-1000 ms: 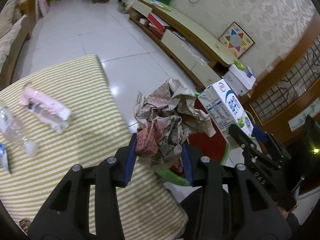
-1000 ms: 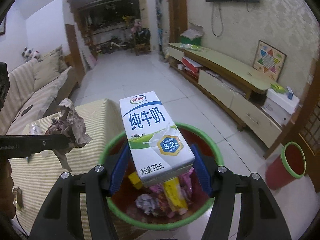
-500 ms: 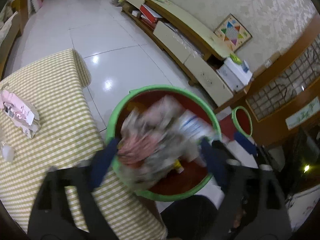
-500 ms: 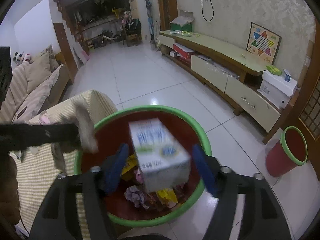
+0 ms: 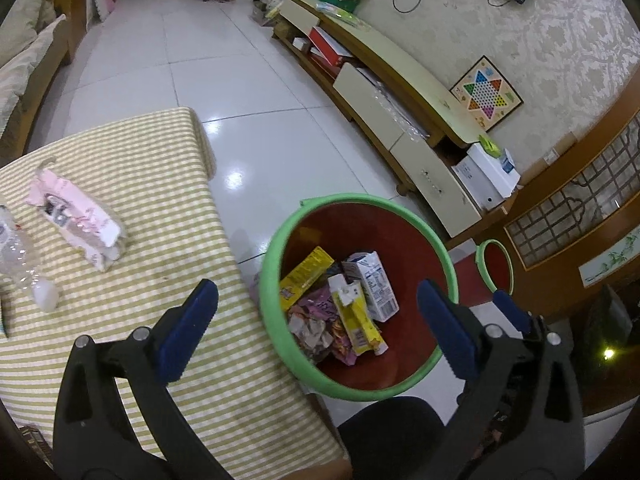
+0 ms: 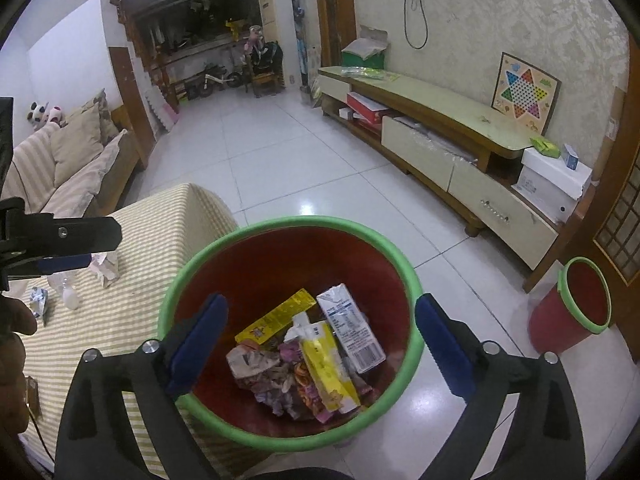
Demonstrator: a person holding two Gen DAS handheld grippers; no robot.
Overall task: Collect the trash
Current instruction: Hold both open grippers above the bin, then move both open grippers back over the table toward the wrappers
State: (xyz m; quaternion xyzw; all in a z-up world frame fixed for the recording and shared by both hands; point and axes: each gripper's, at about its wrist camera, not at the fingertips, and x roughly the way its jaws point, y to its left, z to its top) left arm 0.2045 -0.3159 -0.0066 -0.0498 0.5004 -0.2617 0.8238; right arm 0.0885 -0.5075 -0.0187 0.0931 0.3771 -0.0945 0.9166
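A red bin with a green rim (image 5: 412, 220) (image 6: 188, 276) stands on the floor beside the table. Inside lie a white milk carton (image 5: 374, 284) (image 6: 352, 328), crumpled paper (image 5: 310, 330) (image 6: 256, 366), and yellow wrappers (image 6: 326, 368). My left gripper (image 5: 320, 320) is open and empty above the bin's left rim. My right gripper (image 6: 320, 340) is open and empty right over the bin. On the striped tablecloth (image 5: 132, 184) lie a pink packet (image 5: 76, 216) and a clear plastic bottle (image 5: 24, 264).
A second, smaller red bin (image 6: 576, 308) stands on the floor to the right. A long low cabinet (image 6: 440, 136) runs along the right wall. A sofa (image 6: 60, 160) stands at the left. The left gripper shows in the right wrist view (image 6: 60, 240).
Both grippers opened. The crumpled paper dropped from the left gripper and the milk carton from the right; both now lie in the bin.
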